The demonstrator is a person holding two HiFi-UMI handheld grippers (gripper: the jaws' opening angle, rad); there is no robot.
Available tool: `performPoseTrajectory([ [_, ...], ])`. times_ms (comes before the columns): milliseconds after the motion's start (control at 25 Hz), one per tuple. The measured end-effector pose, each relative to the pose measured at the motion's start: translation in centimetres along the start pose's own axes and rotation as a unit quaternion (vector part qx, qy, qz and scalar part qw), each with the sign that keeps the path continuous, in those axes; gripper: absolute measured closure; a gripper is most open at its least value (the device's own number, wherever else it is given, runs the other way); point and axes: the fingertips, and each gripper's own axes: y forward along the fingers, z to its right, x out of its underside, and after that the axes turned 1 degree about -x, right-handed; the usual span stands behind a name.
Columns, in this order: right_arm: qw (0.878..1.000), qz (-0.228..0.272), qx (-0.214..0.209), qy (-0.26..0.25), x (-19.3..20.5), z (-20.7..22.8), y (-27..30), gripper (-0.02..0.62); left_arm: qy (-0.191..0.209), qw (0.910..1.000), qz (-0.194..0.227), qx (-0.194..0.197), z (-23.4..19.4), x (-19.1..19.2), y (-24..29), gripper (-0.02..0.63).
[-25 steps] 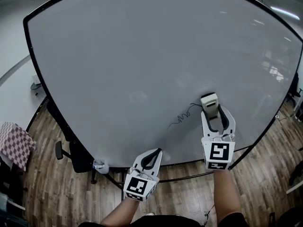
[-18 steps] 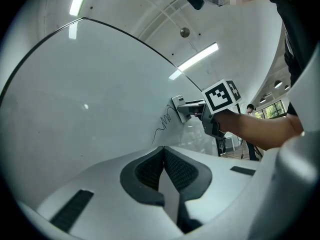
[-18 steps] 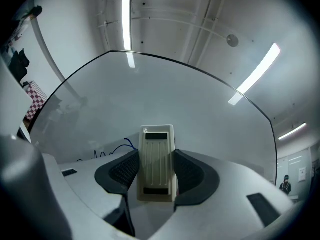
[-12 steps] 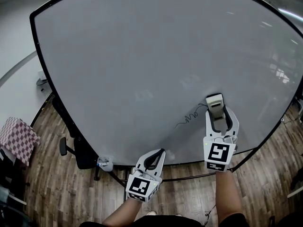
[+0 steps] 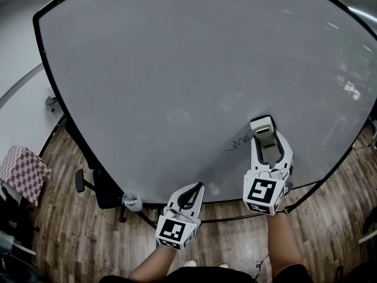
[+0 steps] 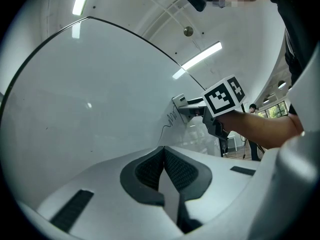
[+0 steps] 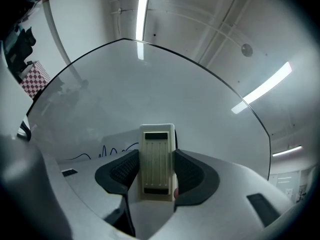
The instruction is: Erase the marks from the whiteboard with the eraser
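Cream plastic between the jaws of the right tool: is that the eraser? asks the first watcher.

It is, says the second. The eraser stands upright in the grip, pinched by its two long sides between the dark pads, so that its far end points at the whiteboard. That hold leaves the wiping end free and lets the person push along the board with the whole forearm.

And where does it sit on the board?

Low and to the right, at the right-hand end of the black scribble. The thin line trails away to the left and down from it. The eraser looks pressed to the surface, though no view shows the contact plainly. Starting at one end makes sense, since a sweep leftward would follow the line along its length.

Then most of the marks are yet to go?

So it seems. The wavy part and the long tail both show, in the head view and in the right gripper view alike.

What of the left tool?

Its jaws are pressed together with nothing between them. The person holds it low, near the bottom edge of the board and well apart from the scribble, likely to keep it clear of the wiping path. Its camera looks across at the other tool and the marks.

Any risk?

A tilt of the eraser could lift its edge and leave a streak.
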Motion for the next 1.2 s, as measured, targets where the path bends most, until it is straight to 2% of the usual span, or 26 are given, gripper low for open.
performPoseTrajectory([
  [1000, 0.996, -0.022, -0.082, -0.030, 0.4, -9.5, -1.3, 0.351, -0.008, 0.9991, -0.005, -0.041, -2.8, 0.7, -1.9, 0.588],
  [1200, 0.996, -0.022, -0.086, -0.031, 0.5, -10.7, -1.5, 0.351, -0.008, 0.9989, -0.006, -0.045, -3.3, 0.9, -2.1, 0.588],
])
